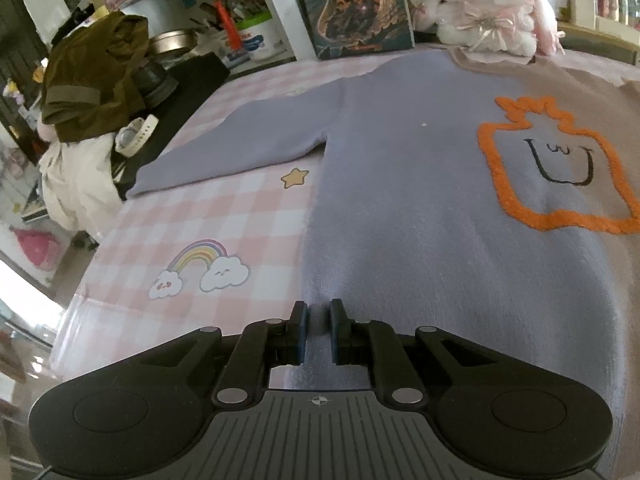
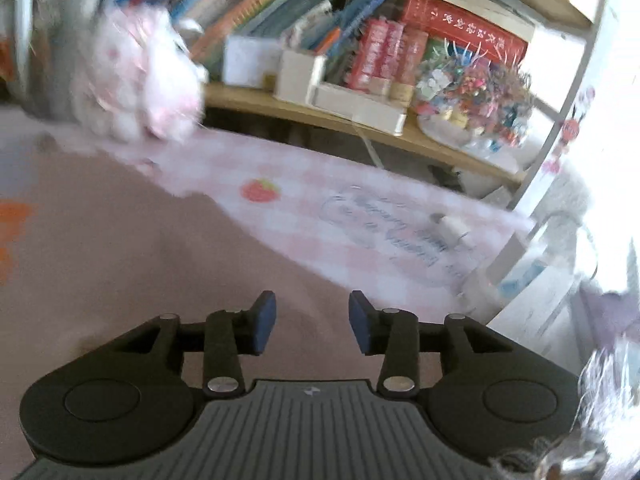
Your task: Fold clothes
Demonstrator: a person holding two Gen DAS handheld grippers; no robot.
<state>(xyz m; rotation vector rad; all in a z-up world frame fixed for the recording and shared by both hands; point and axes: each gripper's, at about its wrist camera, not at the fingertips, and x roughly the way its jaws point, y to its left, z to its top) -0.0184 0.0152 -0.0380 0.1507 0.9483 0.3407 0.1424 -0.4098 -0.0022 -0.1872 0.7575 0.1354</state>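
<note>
We see the sweater (image 1: 400, 184), lavender on one half and pinkish tan on the other with an orange outline sewn across the chest, lying flat and face up on the pink checked cloth (image 1: 224, 232) of the worktop, its lavender sleeve (image 1: 240, 140) stretched out sideways and no fold showing in either view. Our left tool (image 1: 318, 330) sits at the near hem with its jaws narrowed to a slim gap and lavender fabric between them; we judge it is pinching the hem, though we cannot be sure it is clamped. Our right tool (image 2: 312, 326) hovers wide open over the tan half, its view blurred. The garment reads as spread for folding, so we would need a firm hold on a hem or sleeve. A plush rabbit (image 1: 484, 4) sits beyond the collar.
</note>
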